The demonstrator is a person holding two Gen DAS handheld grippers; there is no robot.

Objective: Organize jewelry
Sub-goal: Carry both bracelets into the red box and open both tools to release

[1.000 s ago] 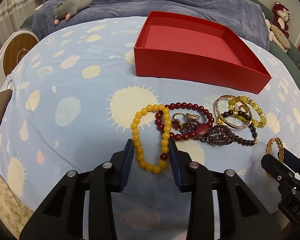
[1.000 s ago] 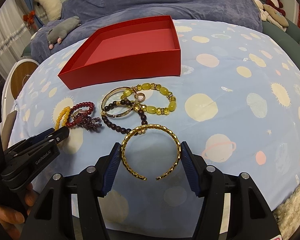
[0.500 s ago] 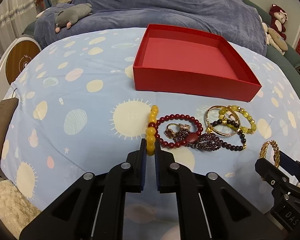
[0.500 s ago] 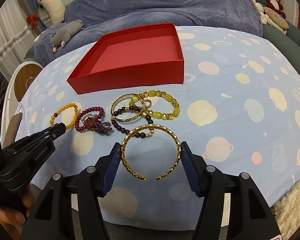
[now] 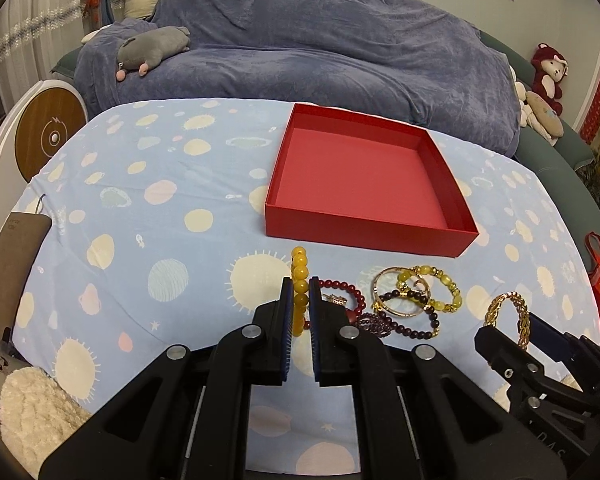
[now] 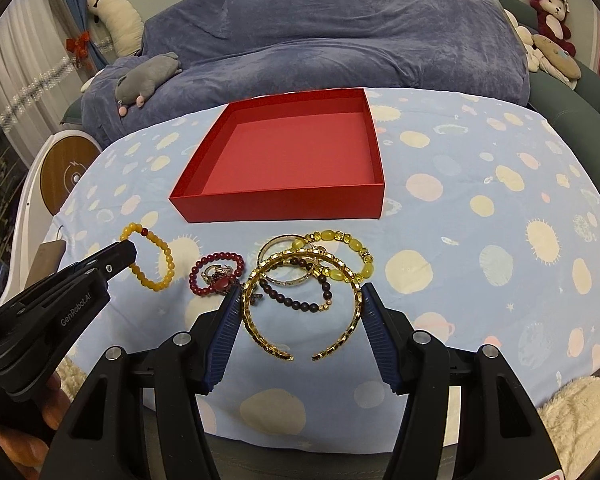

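My left gripper (image 5: 299, 286) is shut on a yellow bead bracelet (image 5: 300, 280) and holds it above the cloth; the bracelet also shows in the right wrist view (image 6: 152, 258). My right gripper (image 6: 300, 294) is shut on a gold open cuff bangle (image 6: 300, 312), held lifted. An empty red box (image 5: 364, 172) stands beyond them on the table. A pile of jewelry lies in front of the box: a dark red bead bracelet (image 6: 220, 270), a thin gold bangle (image 5: 400, 296), a yellow-green bead bracelet (image 6: 340, 252) and a dark bead strand (image 6: 296, 300).
The table (image 5: 140, 200) wears a light blue planet-print cloth. A blue-covered sofa (image 5: 300, 48) with a grey plush (image 5: 152, 50) stands behind it. A round wooden disc (image 5: 48, 136) is at the left. A fluffy cream rug (image 6: 580, 420) lies below the table edge.
My left gripper closed on the yellow bead bracelet and lifted it off the cloth. My right gripper rose with the gold cuff. Both views pulled back and up.
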